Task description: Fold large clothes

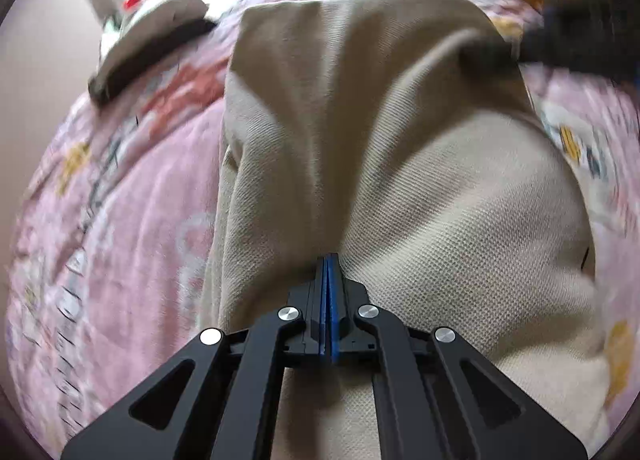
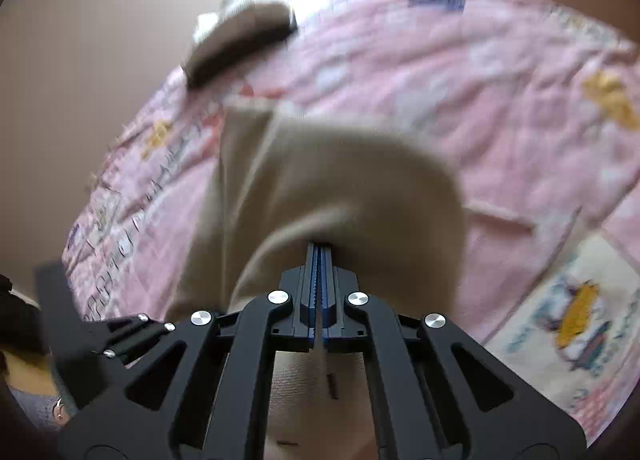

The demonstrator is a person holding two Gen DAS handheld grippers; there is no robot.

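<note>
A: Item one, as we see it from the left wrist: the left gripper (image 1: 330,260), its blue-padded fingers (image 1: 325,300) pressed together with a fold of the beige garment (image 1: 380,147) pinched between them. Cloth runs away from the tips in long creases and also spreads beneath the linkage.

B: We confirm. Item two, from the right wrist: the right gripper (image 2: 319,250), fingers (image 2: 313,280) likewise drawn together, clamped on the beige garment (image 2: 320,179); a thin edge of cloth shows in the slit between the pads. The fabric bulges up and over the tips.

A: Location of the garment: we log it lying on the pink patterned bedspread (image 1: 132,199), draped over its middle, pink showing on both sides of it.

B: Same in our view: bedspread (image 2: 460,91) beyond and to the right of the cloth.

A: Item three: a dark folded pile (image 1: 148,43) at the far left of the bed, well apart from the garment. Blurred; we cannot tell what it is.

B: We list it too, dark folded pile (image 2: 240,39), beside the wall (image 2: 92,79). At the lower left edge, part of the left gripper (image 2: 132,336), its tips hidden from us.
</note>
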